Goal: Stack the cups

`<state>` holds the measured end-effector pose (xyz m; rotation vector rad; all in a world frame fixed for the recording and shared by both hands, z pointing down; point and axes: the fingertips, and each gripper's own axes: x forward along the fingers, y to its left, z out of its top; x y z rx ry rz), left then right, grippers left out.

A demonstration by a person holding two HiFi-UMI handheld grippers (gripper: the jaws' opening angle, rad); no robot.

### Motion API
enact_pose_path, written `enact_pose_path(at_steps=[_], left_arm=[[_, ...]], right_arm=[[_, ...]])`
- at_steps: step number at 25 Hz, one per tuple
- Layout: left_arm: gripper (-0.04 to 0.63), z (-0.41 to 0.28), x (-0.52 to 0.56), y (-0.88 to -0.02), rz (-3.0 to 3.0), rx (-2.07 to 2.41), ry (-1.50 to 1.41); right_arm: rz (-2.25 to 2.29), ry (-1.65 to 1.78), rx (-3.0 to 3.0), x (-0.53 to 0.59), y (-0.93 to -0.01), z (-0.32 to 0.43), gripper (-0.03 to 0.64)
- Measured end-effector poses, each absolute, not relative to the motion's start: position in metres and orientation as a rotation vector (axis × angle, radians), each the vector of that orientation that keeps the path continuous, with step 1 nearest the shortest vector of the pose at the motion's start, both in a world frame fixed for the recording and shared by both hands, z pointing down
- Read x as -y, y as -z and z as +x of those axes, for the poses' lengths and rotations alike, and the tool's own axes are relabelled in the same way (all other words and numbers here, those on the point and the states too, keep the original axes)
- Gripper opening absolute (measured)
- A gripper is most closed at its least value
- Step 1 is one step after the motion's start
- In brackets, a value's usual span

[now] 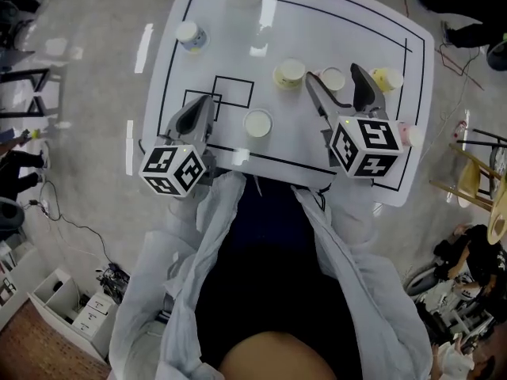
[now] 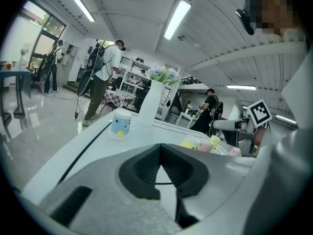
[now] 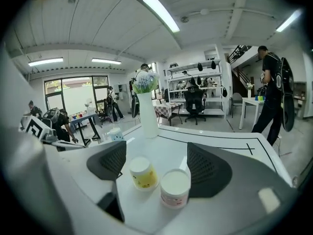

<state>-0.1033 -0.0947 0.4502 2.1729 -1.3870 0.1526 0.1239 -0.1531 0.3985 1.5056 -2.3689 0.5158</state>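
White tabletop [image 1: 317,30] marked with black lines holds the cups [image 1: 257,123] scattered singly, none stacked yet, so the right gripper [image 1: 334,77] hangs with jaws spread wide about the untouched pink cup [image 3: 175,187] beside a yellow cup [image 3: 143,173], while the left gripper [image 1: 207,101], pinched closed and empty, hangs back.

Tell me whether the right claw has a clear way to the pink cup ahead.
Likely yes: the right claw is open and the pink cup stands just ahead, nothing in front. The yellow cup beside it may crowd the grip.
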Motion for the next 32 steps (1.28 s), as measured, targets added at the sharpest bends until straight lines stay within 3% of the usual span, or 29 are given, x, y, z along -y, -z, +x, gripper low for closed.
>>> enact_pose_path(at_steps=[17, 24, 32], left_arm=[[0.000, -0.244, 0.156, -0.433, 2.223, 1.344, -0.132], [0.000, -0.302, 0.168, -0.449, 2.182, 1.357, -0.153], [0.000, -0.330, 0.178, -0.465, 2.188, 1.321, -0.214]], right_arm=[[1.512, -0.457, 2.459, 0.202, -0.336, -0.062, 0.399], [1.462, -0.516, 2.438, 0.220, -0.365, -0.136, 0.399], [1.453, -0.601, 2.275, 0.244, -0.448, -0.171, 0.397]])
